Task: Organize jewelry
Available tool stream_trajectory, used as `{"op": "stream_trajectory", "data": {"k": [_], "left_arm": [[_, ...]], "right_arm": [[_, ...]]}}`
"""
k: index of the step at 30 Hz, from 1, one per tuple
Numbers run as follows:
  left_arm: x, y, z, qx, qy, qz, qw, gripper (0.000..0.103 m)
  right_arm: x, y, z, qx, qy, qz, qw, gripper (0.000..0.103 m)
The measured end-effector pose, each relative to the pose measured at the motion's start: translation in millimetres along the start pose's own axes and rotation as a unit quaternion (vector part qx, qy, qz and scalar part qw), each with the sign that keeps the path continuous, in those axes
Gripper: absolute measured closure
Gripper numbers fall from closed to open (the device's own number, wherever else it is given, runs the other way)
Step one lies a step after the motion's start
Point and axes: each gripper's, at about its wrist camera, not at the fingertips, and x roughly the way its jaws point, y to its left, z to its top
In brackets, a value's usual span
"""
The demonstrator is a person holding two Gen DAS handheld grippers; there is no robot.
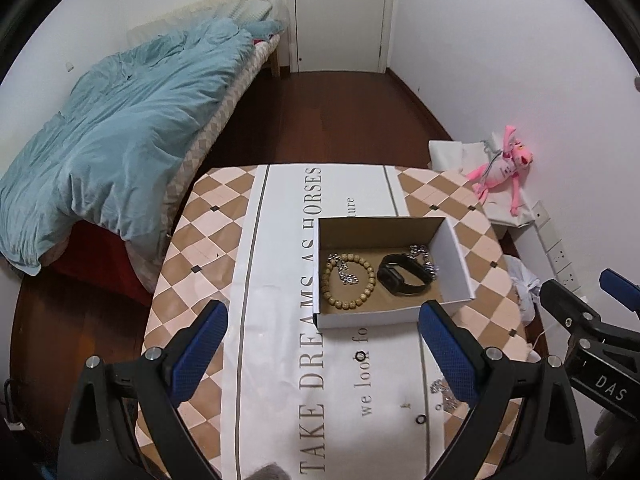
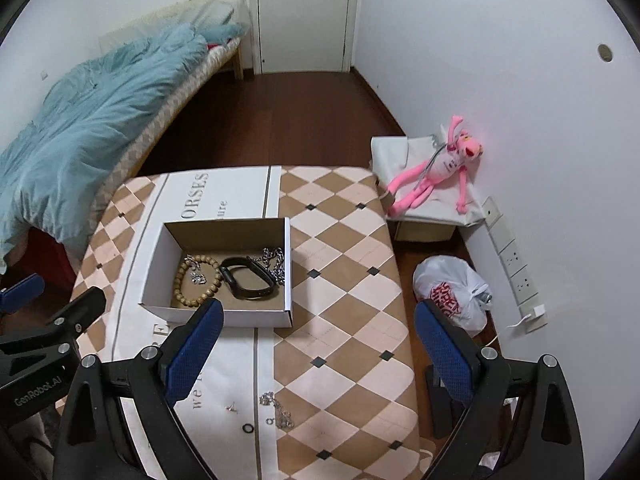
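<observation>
Your left claw (image 1: 322, 354) spread wide, holds nothing. Right claw (image 2: 318, 350) same. Box (image 2: 216, 317) on bench (image 2: 340, 280) just ahead of both claws, long axis across your view. Loose chain (image 2: 276, 410) below right claw, running near to far.

White walls (image 2: 480, 60) close in my room, with a white door (image 1: 340, 16) at the far end and dark wood floor (image 1: 332, 120). My bed (image 1: 120, 128) under a blue quilt lines the left wall; sockets (image 2: 516, 264) run low on the right.
</observation>
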Motion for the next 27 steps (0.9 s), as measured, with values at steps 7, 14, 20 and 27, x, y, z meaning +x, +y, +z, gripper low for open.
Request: {"op": "stream_trajectory", "data": {"k": [7, 14, 20, 27], "left_arm": [[-28, -5, -7, -0.001, -0.014, -0.006, 0.9999, 0.006], [-19, 1, -26, -0.004, -0.007, 0.001, 1.0, 0.006], [38, 5, -71, 0.011, 0.054, 0.048, 0.9974, 0.006], [87, 10, -108, 0.018, 0.115, 0.073, 0.9905, 0.006]], "right_arm": [[-34, -3, -8, 0.013, -0.023, 0.018, 0.999, 0.005], [-9, -7, -36, 0.017, 0.016, 0.02, 1.0, 0.005], [61, -6, -91, 0.024, 0.093, 0.065, 0.993, 0.02], [118, 12, -134, 0.021, 0.129, 0.102, 0.986, 0.037]]}}
